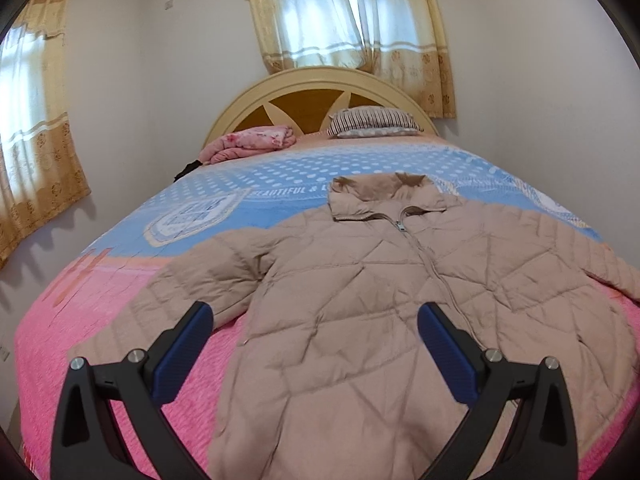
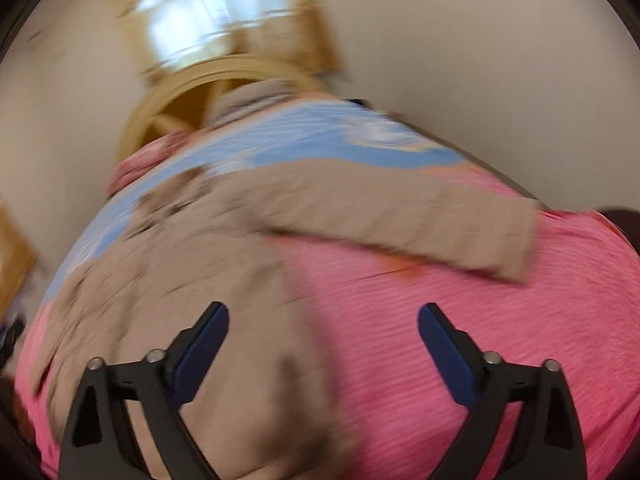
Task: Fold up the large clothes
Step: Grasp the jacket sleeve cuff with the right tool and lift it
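A beige quilted jacket (image 1: 360,300) lies spread face up on the bed, zipped, collar toward the headboard, sleeves out to both sides. My left gripper (image 1: 315,326) hangs open above its lower left part, with nothing between the blue pads. The right wrist view is blurred. It shows the same jacket (image 2: 180,280) at the left, one sleeve (image 2: 420,220) stretched to the right over the pink cover. My right gripper (image 2: 323,326) stands open over the jacket's right edge and holds nothing.
The bed has a pink and blue cover (image 1: 100,340) and a rounded cream headboard (image 1: 304,92). A folded pink blanket (image 1: 252,142) and a striped pillow (image 1: 374,120) lie at its head. Curtained windows (image 1: 348,20) stand behind and at the left.
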Available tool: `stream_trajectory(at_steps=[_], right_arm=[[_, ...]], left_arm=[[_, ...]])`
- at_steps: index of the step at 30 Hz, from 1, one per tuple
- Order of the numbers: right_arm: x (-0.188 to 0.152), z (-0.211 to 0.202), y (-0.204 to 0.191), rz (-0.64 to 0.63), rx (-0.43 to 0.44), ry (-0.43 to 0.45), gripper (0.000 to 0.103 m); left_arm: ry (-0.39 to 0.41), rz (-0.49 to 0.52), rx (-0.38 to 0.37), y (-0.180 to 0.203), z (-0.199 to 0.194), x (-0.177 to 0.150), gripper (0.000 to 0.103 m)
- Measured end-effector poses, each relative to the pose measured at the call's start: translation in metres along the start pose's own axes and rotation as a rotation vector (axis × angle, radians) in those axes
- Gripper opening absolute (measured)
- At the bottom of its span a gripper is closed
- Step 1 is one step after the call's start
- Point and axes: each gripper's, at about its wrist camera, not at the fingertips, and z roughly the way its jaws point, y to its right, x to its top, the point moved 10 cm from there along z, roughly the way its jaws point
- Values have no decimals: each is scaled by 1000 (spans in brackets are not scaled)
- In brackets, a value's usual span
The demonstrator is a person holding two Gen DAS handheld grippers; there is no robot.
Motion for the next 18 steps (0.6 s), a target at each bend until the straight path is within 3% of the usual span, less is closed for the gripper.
stream_trajectory(at_steps=[6, 8, 12, 15, 17, 18], right_arm=[[30, 21, 81, 127, -133, -30, 87], [33, 34, 101, 183, -171, -64, 78], [36, 59, 124, 255, -179, -118, 73], [31, 78, 126, 306, -135, -169, 52], [30, 85, 122, 313, -97, -175, 28], [30, 85, 121, 306, -93, -172, 25]], left_arm=[[-32, 51, 40, 8, 52, 3, 103], [-44, 60, 55, 7, 65, 1, 103], [-108, 50, 68, 1, 92, -13, 103], [-146, 41, 67, 0, 101, -24, 103], [-164, 30, 61, -1, 102, -27, 103], [-158, 20, 58, -2, 100, -25, 103]])
